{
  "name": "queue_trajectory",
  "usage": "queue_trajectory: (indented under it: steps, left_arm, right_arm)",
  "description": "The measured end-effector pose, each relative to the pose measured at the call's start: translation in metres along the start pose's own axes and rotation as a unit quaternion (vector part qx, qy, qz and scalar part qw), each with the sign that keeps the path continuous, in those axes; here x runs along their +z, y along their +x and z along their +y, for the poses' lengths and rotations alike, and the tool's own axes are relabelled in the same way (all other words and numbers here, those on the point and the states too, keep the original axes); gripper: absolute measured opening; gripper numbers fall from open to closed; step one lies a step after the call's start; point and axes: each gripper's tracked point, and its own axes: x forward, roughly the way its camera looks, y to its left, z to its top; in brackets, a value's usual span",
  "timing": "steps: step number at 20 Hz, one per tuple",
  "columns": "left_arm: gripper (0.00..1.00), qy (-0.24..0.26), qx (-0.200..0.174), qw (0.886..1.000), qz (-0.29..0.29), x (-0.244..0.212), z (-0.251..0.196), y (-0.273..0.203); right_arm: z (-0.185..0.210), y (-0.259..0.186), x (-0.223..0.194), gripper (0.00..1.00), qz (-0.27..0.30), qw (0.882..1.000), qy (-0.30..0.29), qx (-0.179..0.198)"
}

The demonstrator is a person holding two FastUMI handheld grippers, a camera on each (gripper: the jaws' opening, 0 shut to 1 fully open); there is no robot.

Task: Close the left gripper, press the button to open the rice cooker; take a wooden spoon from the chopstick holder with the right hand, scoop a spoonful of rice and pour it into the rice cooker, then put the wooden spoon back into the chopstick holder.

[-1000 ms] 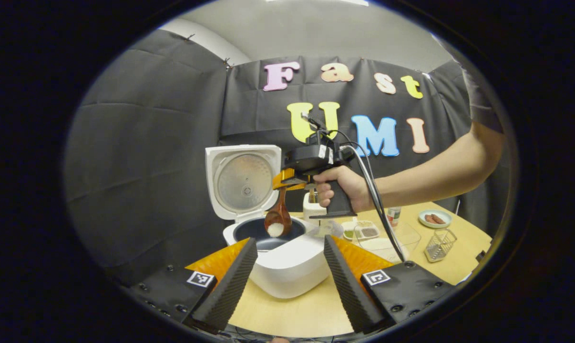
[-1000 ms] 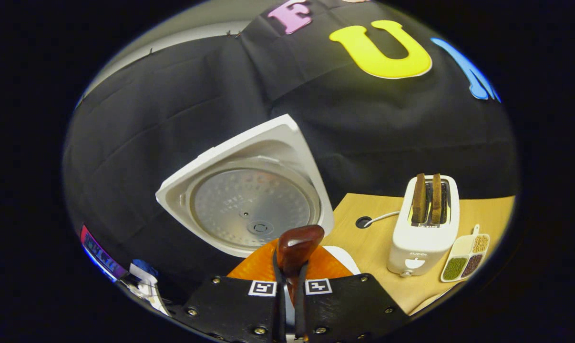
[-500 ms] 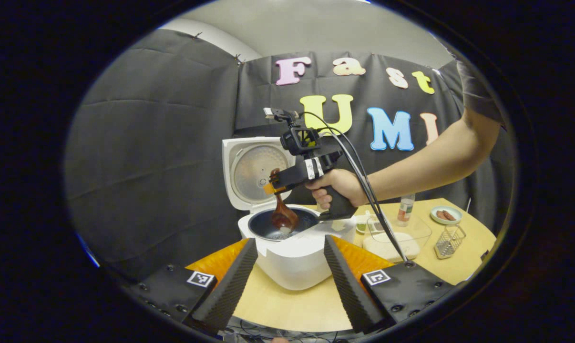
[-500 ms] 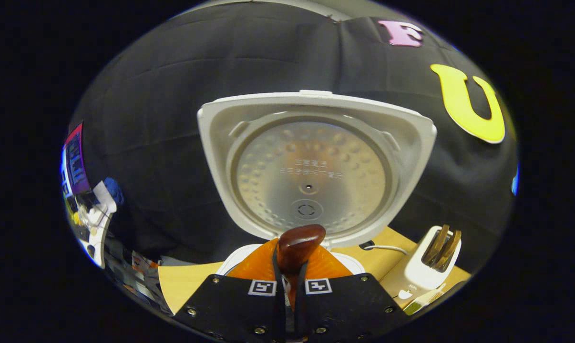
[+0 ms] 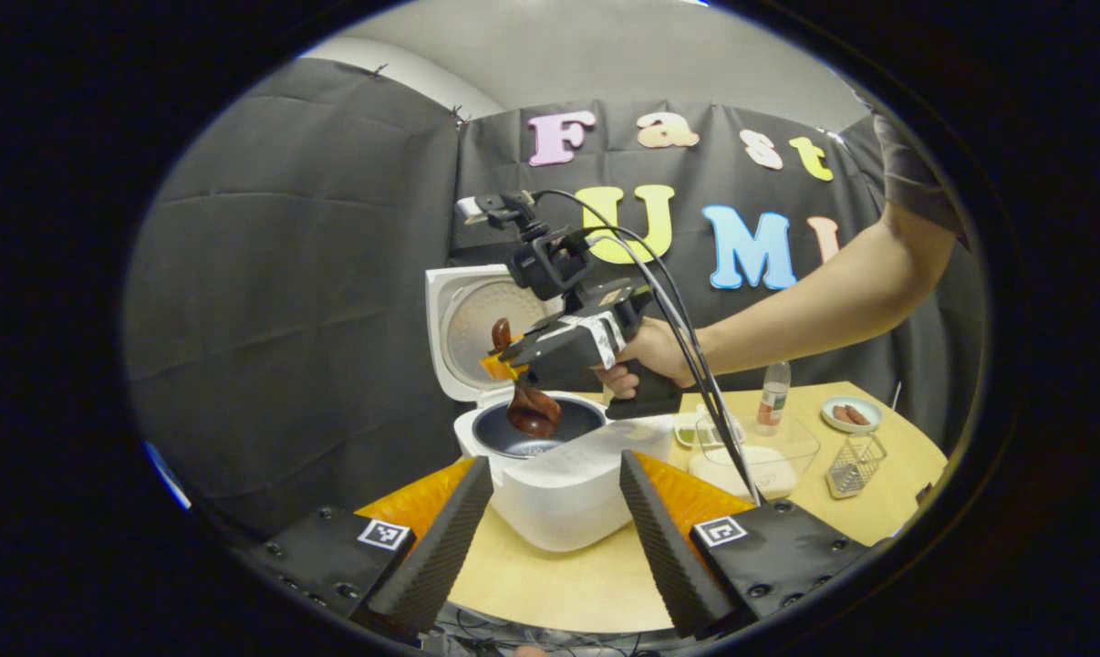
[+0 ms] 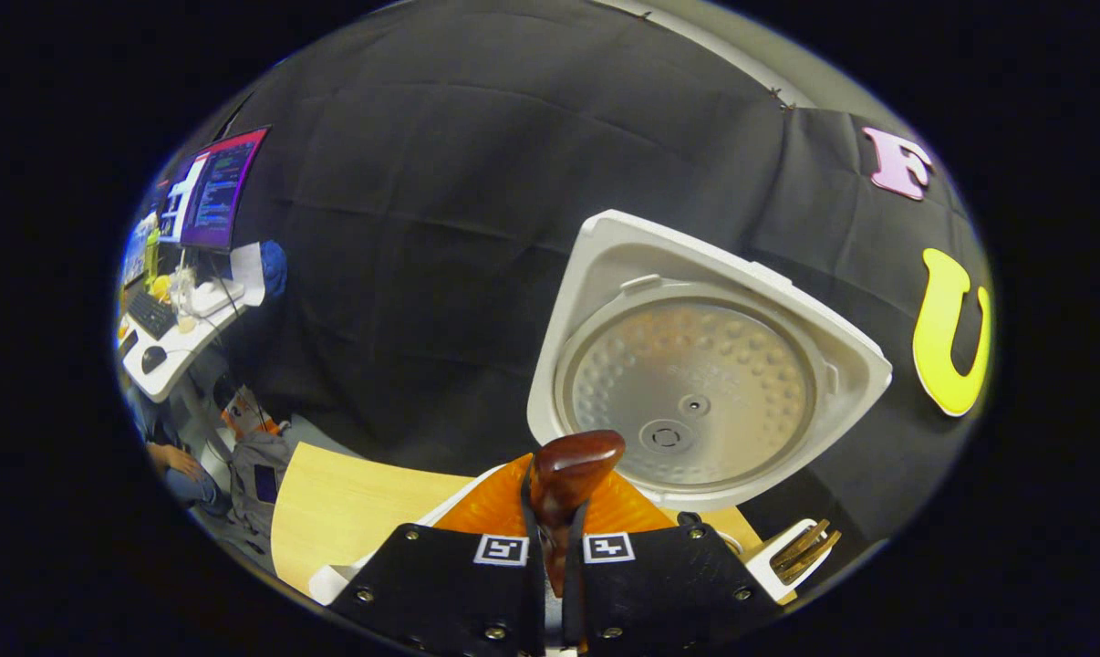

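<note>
The white rice cooker (image 5: 559, 488) stands with its lid (image 5: 463, 328) raised and its dark inner pot (image 5: 536, 435) showing a little rice at the bottom. Over the pot my right gripper (image 5: 504, 360) is shut on the dark wooden spoon (image 5: 532, 411), whose bowl is tipped down over the pot. In the right gripper view the spoon's handle end (image 6: 573, 465) sticks up from the pinched right gripper (image 6: 550, 547), with the lid's metal inner plate (image 6: 687, 392) just beyond. My left gripper (image 5: 550, 502) is open, near the cooker's front, holding nothing.
A clear container of rice (image 5: 755, 456), a wire chopstick holder (image 5: 856, 461), a small bottle (image 5: 773, 397) and a plate (image 5: 851, 412) sit right of the cooker on the wooden table (image 5: 568, 584). A toaster (image 6: 792, 557) stands behind the cooker. A desk with a monitor (image 6: 217, 187) lies beyond the booth.
The right gripper rolled further to the left, turning the spoon's bowl over above the pot. The rice left the spoon and lies in the pot. My left gripper barely moved.
</note>
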Motion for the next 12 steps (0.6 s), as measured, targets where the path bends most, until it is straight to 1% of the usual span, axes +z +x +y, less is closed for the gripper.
queue_trajectory:
  steps: [2,4,7,8,9,11,12]
  left_arm:
    - [0.97,-0.007,-0.004,1.000,-0.003,0.001,-0.003,0.000]
    - [0.96,-0.012,-0.007,1.000,-0.006,0.004,-0.005,0.001]
    - [0.97,-0.034,-0.010,0.999,-0.008,0.006,-0.008,0.001]
    - [0.96,-0.043,-0.012,0.999,-0.009,0.008,-0.010,0.001]
    - [0.97,-0.048,-0.015,0.999,-0.010,0.008,-0.013,0.002]
    - [0.99,-0.049,-0.020,0.999,-0.012,0.011,-0.016,0.004]
    - [0.98,-0.050,-0.023,0.998,-0.014,0.013,-0.018,0.005]
  right_arm:
    - [-0.014,-0.013,0.012,0.07,-0.020,0.997,0.072,-0.008]
    - [-0.036,-0.032,0.020,0.07,-0.041,0.987,0.151,-0.023]
    - [-0.062,-0.059,0.032,0.08,-0.078,0.962,0.256,-0.052]
    - [-0.070,-0.066,0.033,0.08,-0.087,0.952,0.288,-0.057]
    - [-0.077,-0.076,0.031,0.08,-0.094,0.941,0.320,-0.060]
    - [-0.090,-0.094,0.027,0.08,-0.104,0.922,0.366,-0.068]
    - [-0.096,-0.102,0.024,0.08,-0.110,0.915,0.381,-0.075]
